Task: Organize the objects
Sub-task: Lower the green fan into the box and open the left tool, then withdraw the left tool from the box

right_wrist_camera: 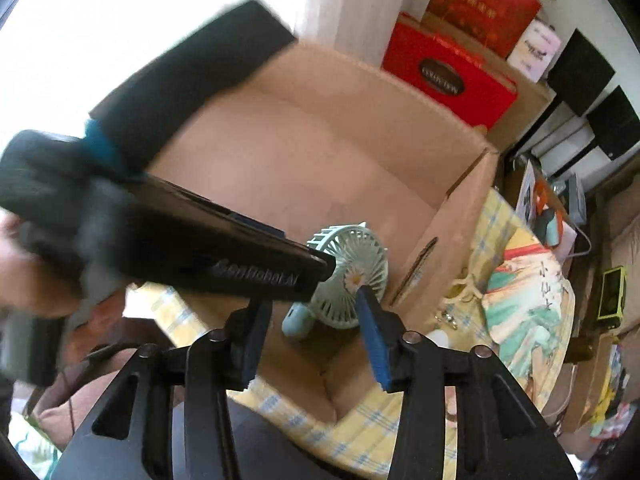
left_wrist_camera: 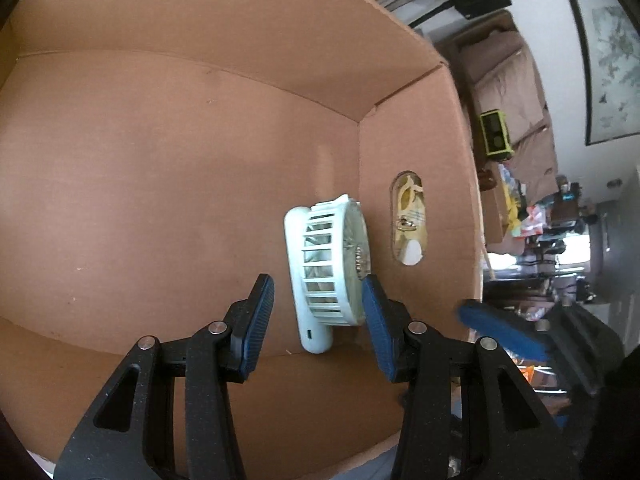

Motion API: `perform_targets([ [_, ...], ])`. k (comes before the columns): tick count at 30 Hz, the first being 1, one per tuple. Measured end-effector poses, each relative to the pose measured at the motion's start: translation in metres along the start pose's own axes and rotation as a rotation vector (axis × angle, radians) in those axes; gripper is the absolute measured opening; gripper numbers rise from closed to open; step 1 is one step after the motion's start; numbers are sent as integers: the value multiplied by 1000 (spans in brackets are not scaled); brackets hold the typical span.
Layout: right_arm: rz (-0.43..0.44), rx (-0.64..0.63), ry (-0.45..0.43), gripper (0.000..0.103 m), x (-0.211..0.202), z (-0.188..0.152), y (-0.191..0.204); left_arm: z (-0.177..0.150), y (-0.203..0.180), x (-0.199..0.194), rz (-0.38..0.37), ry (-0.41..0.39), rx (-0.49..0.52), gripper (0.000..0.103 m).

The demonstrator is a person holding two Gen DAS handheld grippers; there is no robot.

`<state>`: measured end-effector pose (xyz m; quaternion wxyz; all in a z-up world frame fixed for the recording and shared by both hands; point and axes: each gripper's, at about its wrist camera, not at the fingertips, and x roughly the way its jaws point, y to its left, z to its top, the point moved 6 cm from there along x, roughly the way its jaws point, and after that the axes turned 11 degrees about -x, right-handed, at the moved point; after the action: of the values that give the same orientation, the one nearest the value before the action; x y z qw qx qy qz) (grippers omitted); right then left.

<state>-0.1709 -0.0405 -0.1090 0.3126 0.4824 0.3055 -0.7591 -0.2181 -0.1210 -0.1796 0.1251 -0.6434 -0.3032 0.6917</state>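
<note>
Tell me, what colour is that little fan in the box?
Pale mint green fan, with a daisy at its centre; clearest in the right wrist view.

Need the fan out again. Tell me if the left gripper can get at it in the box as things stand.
Probably yes. The left gripper is open and empty, pointing down into the cardboard box, with the small fan lying right beyond its fingertips against the side wall. Nothing lies between them; that close wall may crowd one finger.
</note>
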Motion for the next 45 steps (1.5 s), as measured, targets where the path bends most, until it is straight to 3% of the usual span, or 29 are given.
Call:
perform_targets([
  [4, 9, 56, -73, 55, -32, -12, -17, -4, -6, -12, 2, -56, 8, 56],
  [6, 2, 93, -98, 55, -46, -21, -27, -8, -12, -25, 5, -121, 17, 71],
  [12, -7, 203, -130, 58, -57, -59, -59, -31, -39, -59, 33, -265, 105, 84],
  [17, -7, 275, -123, 58, -58, -90, -75, -51, -61, -71, 50, -308, 161, 92],
  [24, -11, 355, -136, 67, -62, -121, -93, -77, -90, -69, 103, -344, 227, 100],
  [34, -21, 455, -170, 74, -73, -152, -113, -108, -126, -54, 138, -368, 295, 103],
  [37, -25, 472, -185, 80, -79, -158, -116, -114, -134, -50, 168, -388, 317, 103],
  [45, -48, 523, -193, 84, -84, -184, -131, -131, -152, -30, 232, -415, 375, 103],
])
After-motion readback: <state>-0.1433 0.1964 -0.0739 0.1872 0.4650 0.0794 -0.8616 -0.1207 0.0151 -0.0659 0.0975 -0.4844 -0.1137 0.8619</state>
